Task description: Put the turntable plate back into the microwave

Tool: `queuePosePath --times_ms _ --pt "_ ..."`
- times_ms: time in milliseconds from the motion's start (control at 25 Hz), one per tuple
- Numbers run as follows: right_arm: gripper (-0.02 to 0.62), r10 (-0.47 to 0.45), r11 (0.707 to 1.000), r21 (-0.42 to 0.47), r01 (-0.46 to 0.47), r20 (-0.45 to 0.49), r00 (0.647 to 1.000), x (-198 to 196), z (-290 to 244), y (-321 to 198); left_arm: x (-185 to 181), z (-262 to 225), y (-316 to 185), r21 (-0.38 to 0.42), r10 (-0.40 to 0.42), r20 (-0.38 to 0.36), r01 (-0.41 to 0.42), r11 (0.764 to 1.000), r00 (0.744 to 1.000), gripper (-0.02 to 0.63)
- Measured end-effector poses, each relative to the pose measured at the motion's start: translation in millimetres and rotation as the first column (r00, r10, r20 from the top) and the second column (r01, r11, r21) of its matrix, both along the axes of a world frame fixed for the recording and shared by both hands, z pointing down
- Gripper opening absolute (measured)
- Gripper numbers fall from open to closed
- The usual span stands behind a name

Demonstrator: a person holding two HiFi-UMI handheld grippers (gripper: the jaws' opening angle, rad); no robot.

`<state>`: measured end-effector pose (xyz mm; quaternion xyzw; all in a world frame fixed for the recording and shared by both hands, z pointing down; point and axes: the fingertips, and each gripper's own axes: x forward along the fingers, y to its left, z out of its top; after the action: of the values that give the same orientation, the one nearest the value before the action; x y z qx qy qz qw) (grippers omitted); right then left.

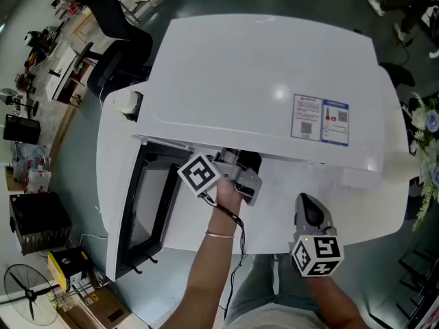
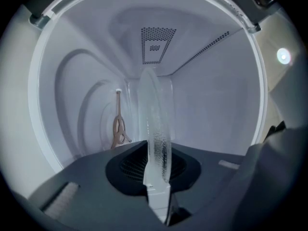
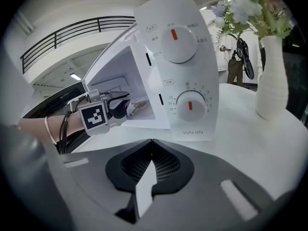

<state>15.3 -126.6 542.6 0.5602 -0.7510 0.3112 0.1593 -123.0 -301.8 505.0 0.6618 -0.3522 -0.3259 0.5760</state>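
Turntable plate [image 2: 155,129], clear patterned glass, is clamped at its rim in the left claw [image 2: 156,196] and shows edge-on in the left gripper view. It sits inside the cavity of the microwave [image 1: 274,81], apart from the tan three-armed support [image 2: 119,129] that lies in the round recess at that view's left. A perforated vent panel [image 2: 156,44] shows on the cavity wall beyond.

From the head view, the left claw [image 1: 236,166] reaches in through the opening, past the open door [image 1: 147,204]. The right claw [image 3: 144,186] has its jaws together with nothing between them. It hangs in front of the control panel with its two orange-marked dials [image 3: 178,42].

The microwave stands on a round white surface [image 1: 357,211], beside a white vase [image 3: 272,76] of flowers. Around it lie a grey-green floor, a black chair [image 1: 113,19], a fan [image 1: 27,293] and cluttered desks; a railed balcony [image 3: 72,30] runs overhead.
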Motion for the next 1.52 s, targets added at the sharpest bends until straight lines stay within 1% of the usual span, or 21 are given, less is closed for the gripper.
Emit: queuePosePath --times_ms 520,720,880,920,1120,1200,1400,1480,1520 --pt "0.011 -0.011 1.000 0.004 0.011 0.004 1.000 -6.2 -4.2 -3.7 3.5 3.8 -11.7 -0.030 0.010 0.034 -0.009 1.000 0.999 0.049" --pt "0.011 -0.023 1.000 0.004 0.023 0.010 1.000 -11.2 -5.3 -2.6 4.2 6.8 -12.9 -0.067 0.007 0.038 -0.004 0.998 0.999 0.034" --pt "0.011 -0.029 1.000 0.004 0.029 0.013 1.000 -13.2 -6.7 -1.3 3.8 14.8 -10.4 -0.119 0.003 0.046 0.002 0.993 0.999 0.021" --pt "0.011 -0.029 1.000 0.005 0.029 0.013 0.999 -13.3 -7.0 -1.1 2.7 16.4 -9.5 -0.124 0.006 0.058 0.001 0.992 0.998 0.020" --pt "0.011 -0.028 1.000 0.011 0.028 0.017 0.999 -12.5 -9.6 -1.9 -1.1 22.8 -7.2 -0.180 0.047 0.181 -0.014 0.984 0.982 0.023" --pt "0.011 -0.031 0.999 0.014 0.031 0.021 0.999 -14.6 -10.9 -1.4 -2.2 24.9 -5.5 -0.199 0.057 0.201 -0.016 0.980 0.978 0.026" --pt "0.011 -0.049 0.998 0.025 0.049 0.026 0.998 -22.4 -16.7 2.9 -5.6 27.0 -2.7 -0.227 0.060 0.224 -0.008 0.974 0.973 0.032" --pt "0.011 -0.052 0.998 0.026 0.052 0.025 0.998 -23.5 -18.0 5.0 -8.0 25.8 -2.8 -0.225 0.057 0.250 0.000 0.974 0.967 0.043" --pt "0.011 -0.053 0.998 0.026 0.052 0.024 0.998 -23.5 -18.3 5.9 -9.1 24.8 -3.0 -0.221 0.057 0.261 0.002 0.975 0.964 0.062"
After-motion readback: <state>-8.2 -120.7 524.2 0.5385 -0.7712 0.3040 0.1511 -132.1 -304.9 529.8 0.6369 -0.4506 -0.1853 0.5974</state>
